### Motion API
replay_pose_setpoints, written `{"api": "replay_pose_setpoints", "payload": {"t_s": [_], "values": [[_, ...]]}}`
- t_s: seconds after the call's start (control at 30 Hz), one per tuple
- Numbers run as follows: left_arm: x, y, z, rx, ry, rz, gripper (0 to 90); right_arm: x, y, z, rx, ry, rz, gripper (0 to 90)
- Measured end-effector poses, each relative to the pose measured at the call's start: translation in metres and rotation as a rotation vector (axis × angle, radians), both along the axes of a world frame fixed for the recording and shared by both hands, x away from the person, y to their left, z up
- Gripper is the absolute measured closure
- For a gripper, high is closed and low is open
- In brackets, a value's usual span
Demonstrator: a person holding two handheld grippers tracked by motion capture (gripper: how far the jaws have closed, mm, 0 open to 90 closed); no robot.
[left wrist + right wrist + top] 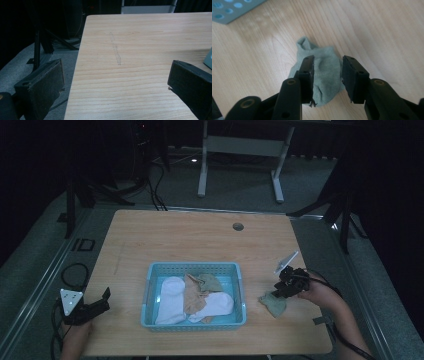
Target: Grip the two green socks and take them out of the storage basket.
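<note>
The right gripper view shows the right gripper [328, 72] over a grey-green sock [322, 72] lying on the table [387, 30], its jaws apart with the sock between them; whether the pads touch the cloth I cannot tell. From the high view, that sock [273, 304] lies near the table's right edge, just right of one blue basket [195, 268]. The basket holds two white socks, one beige and one green. The left gripper [116, 82] stands wide open over the table's left edge.

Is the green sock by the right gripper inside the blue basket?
No, the green sock lies on the table, to the right of the blue basket, under the right gripper.
</note>
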State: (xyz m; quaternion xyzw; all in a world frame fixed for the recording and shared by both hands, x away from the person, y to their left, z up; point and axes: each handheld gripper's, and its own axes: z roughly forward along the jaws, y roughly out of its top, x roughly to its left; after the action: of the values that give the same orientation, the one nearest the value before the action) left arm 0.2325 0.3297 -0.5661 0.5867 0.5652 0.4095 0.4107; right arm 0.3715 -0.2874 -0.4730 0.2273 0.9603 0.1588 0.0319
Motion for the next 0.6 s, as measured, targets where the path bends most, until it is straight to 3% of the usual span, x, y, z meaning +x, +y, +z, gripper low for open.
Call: {"api": "replay_pose_setpoints", "payload": {"t_s": [0.1, 0.23, 0.4, 0.6], "values": [[0.000, 0.000, 0.000, -0.001, 0.000, 0.000, 0.3, -0.001, 0.004, 0.010, 0.019, 0.002, 0.009, 59.6], [0.000, 0.000, 0.000, -0.002, -0.002, 0.000, 0.3, -0.005, 0.014, 0.022, 0.017, -0.031, 0.036, 58.7], [0.000, 0.000, 0.000, -0.004, -0.003, 0.000, 0.4, -0.006, 0.030, 0.035, -0.007, -0.040, 0.075, 58.4], [0.000, 0.000, 0.000, -0.005, -0.002, 0.001, 0.3, -0.008, 0.048, 0.050, 0.000, -0.048, 0.114, 59.5]]}}
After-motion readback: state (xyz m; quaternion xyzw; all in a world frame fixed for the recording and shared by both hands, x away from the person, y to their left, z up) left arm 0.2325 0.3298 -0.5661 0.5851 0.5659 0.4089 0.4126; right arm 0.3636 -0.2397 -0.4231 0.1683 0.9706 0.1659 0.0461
